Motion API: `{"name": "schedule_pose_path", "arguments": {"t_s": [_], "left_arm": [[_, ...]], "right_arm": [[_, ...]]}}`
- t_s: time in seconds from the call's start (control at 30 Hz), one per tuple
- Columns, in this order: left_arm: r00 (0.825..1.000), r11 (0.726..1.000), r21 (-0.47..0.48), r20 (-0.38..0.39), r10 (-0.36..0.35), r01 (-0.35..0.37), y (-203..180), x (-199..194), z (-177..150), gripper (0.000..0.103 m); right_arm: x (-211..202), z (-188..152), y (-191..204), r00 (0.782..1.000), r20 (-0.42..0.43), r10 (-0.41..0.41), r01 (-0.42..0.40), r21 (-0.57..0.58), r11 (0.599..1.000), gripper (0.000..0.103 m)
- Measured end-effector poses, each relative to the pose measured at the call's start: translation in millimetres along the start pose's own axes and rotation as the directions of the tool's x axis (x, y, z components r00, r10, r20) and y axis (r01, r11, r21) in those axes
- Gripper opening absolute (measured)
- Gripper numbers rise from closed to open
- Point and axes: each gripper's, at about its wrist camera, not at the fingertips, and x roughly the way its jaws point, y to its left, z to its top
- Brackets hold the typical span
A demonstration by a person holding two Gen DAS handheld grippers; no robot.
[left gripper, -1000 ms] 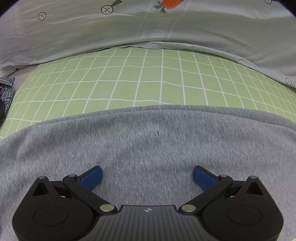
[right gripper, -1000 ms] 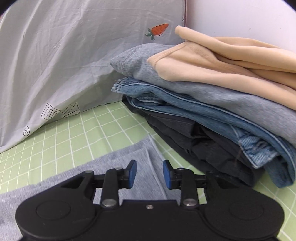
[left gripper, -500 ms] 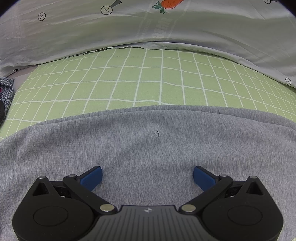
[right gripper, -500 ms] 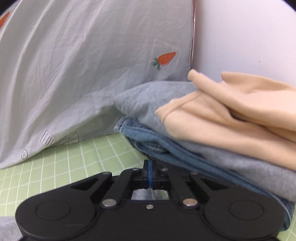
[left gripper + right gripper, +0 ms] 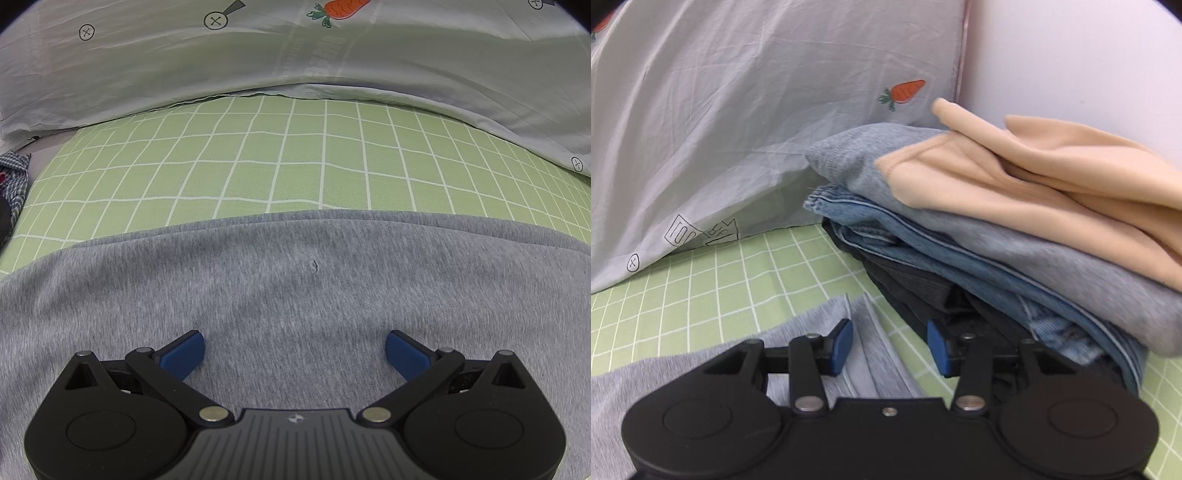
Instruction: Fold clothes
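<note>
Left wrist view: the left gripper (image 5: 294,349) hangs over the grey garment (image 5: 295,295), jaws spread wide, nothing between the blue pads (image 5: 183,352); whether the tips touch the cloth I cannot tell.
Garment, left view: it lies flat on the green checked bedsheet (image 5: 288,162), its far edge straight and doubled, a small nick in the weave near the middle; a pale carrot-print cover (image 5: 258,55) rises beyond.
Change, left view: nothing has shifted since a second ago; gripper and cloth sit as they were.
Right wrist view: the right gripper (image 5: 889,345) points at the garment's corner (image 5: 864,332), which lies pleated on the sheet under the gap between the jaws.
Jaws, right view: about half apart and opening; the pads press on nothing, the cloth lying below them.
Change, right view: half a second ago these jaws were shut; now they are parted again with the corner lying loose.
Stack, right view: a pile of folded clothes (image 5: 1015,229), beige on grey on denim on dark, sits just beside that corner.
Meaning for the task: it looks as if the right side has let go of the corner, so this fold seems set down and the next grasp is due.
</note>
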Motion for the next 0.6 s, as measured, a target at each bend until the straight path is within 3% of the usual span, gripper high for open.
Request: {"name": "schedule_pose_path", "arguments": {"t_s": [0.07,0.33,0.4,0.43,0.6], "left_arm": [[1.0,1.0,-0.004,0.001,0.002,-0.002,0,0,0,0.103],[1.0,1.0,-0.02,-0.004,0.014,-0.014,-1,-1,1,0.103],[1.0,1.0,-0.022,-0.01,0.015,-0.015,-2,-1,2,0.103],[1.0,1.0,-0.023,-0.012,0.015,-0.016,-2,0,2,0.103],[1.0,1.0,-0.026,-0.014,0.017,-0.017,-2,0,3,0.103]], "right_arm": [[-16,-15,-12,0.999,-0.036,-0.008,0.01,0.047,0.999,0.037],[-43,-64,-22,0.993,-0.116,0.032,-0.019,0.109,0.994,0.037],[-46,-66,-20,0.993,-0.111,0.035,-0.025,0.085,0.996,0.023],[-47,-66,-19,0.994,-0.106,0.036,-0.029,0.068,0.997,0.001],[-63,-50,-18,0.999,-0.026,0.021,-0.021,0.011,1.0,0.002]]}}
